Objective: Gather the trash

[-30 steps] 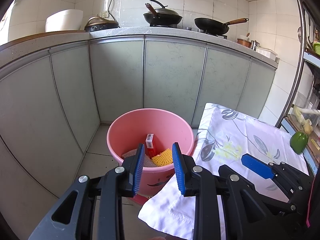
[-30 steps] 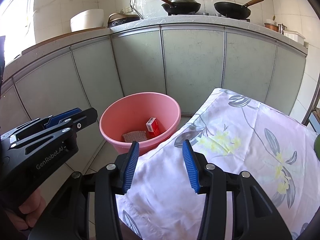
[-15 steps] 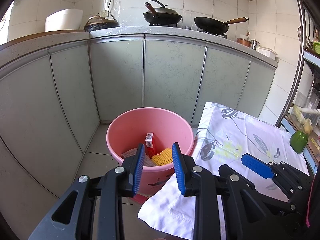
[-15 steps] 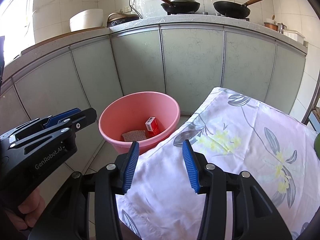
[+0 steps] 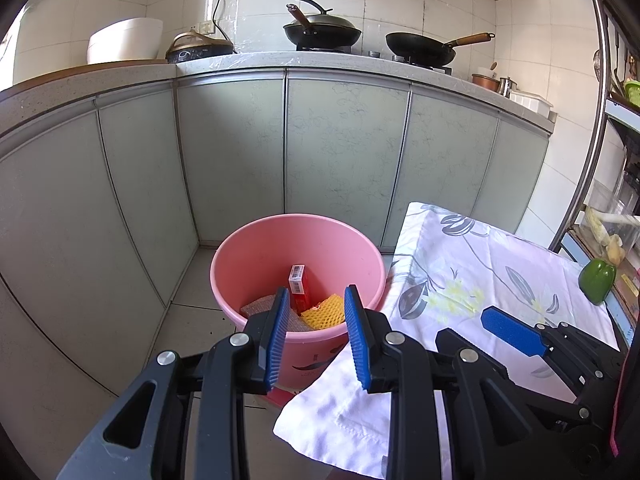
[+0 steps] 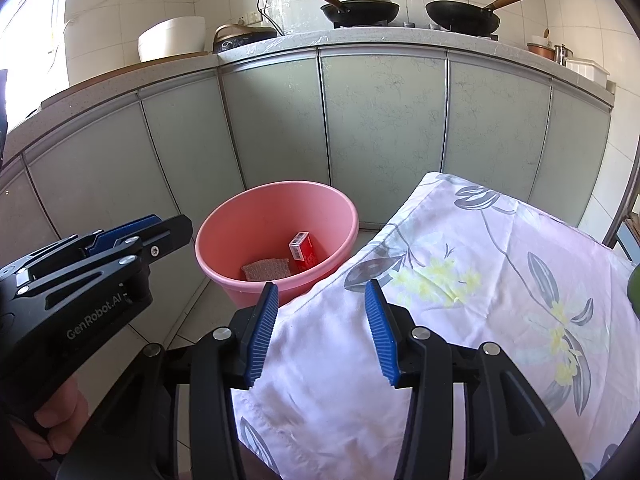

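Note:
A pink bucket [image 5: 256,248] stands on the floor beside the table; it also shows in the right wrist view [image 6: 240,220]. Inside lie a red box [image 5: 298,286], a yellow foam net [image 5: 326,312] and a grey-brown pad [image 6: 266,268]. My left gripper [image 5: 314,330] is open and empty, above the bucket's near rim. My right gripper [image 6: 320,328] is open and empty, over the table's left edge. The left gripper shows at the left of the right wrist view [image 6: 132,236], and one blue pad of the right gripper in the left wrist view [image 5: 512,330].
The table wears a white floral cloth [image 6: 480,280]. A green pepper [image 5: 597,280] sits at its far right edge beside a metal rack [image 5: 600,120]. Grey-green cabinets [image 5: 344,152] run behind the bucket, with pans [image 5: 322,32] on the counter.
Both grippers have hardly moved; the view shifts only slightly. Nothing was taken hold of or let go.

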Motion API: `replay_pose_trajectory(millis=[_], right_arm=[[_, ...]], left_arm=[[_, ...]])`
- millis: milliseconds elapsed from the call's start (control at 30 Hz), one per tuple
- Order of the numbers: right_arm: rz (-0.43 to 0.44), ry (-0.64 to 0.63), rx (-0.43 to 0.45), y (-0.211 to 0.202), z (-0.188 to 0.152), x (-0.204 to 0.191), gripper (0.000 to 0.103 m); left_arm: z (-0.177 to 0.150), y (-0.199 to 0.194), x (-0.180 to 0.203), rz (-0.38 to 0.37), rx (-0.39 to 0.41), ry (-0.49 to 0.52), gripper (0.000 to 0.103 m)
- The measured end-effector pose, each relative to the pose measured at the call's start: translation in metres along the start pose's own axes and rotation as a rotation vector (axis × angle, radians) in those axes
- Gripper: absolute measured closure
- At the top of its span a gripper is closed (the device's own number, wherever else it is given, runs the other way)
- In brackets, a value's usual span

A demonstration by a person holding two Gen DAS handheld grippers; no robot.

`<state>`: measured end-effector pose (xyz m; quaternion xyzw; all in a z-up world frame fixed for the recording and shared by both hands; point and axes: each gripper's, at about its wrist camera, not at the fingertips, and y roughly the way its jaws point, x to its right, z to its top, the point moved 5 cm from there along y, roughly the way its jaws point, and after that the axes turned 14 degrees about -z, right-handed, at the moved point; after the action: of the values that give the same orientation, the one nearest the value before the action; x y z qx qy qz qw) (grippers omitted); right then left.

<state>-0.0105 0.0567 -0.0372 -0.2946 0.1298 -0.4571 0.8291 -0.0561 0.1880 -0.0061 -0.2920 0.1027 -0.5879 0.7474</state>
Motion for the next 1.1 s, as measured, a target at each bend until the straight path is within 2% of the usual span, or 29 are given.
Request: replay_pose_trajectory(millis=[1100], right_arm=[[-0.007,-0.001,-0.008,0.0043,-0.003,0.0019,0.057]], left_arm=[[0.0029,0.0067,-0.0022,-0.006,-0.021,0.0,0.075]])
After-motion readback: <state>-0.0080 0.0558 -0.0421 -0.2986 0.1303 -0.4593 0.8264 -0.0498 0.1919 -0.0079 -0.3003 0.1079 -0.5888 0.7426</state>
